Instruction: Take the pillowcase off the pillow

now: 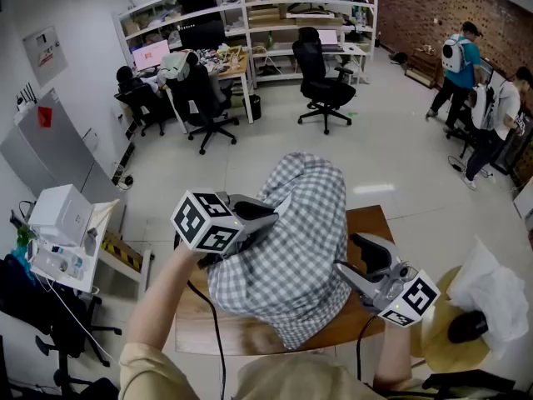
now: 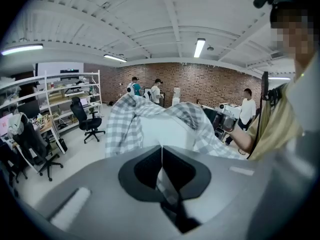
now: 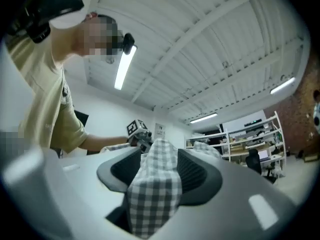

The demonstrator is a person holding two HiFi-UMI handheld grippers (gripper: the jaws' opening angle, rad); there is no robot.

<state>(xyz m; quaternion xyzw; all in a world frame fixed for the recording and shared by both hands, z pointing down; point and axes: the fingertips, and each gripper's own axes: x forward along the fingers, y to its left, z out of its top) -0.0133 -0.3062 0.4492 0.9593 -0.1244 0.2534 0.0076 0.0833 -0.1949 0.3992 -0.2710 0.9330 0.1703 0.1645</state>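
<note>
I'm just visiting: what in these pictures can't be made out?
Head view: the pillow is hidden under the checked pillowcase, which also covers part of the table.
Left gripper view: the pale strip pinched in the shut left gripper is too small to tell pillow from pillowcase.
Right gripper view: pillowcase bunched in the right gripper blocks what lies straight ahead.
Gripper views: the person has the face blurred.
</note>
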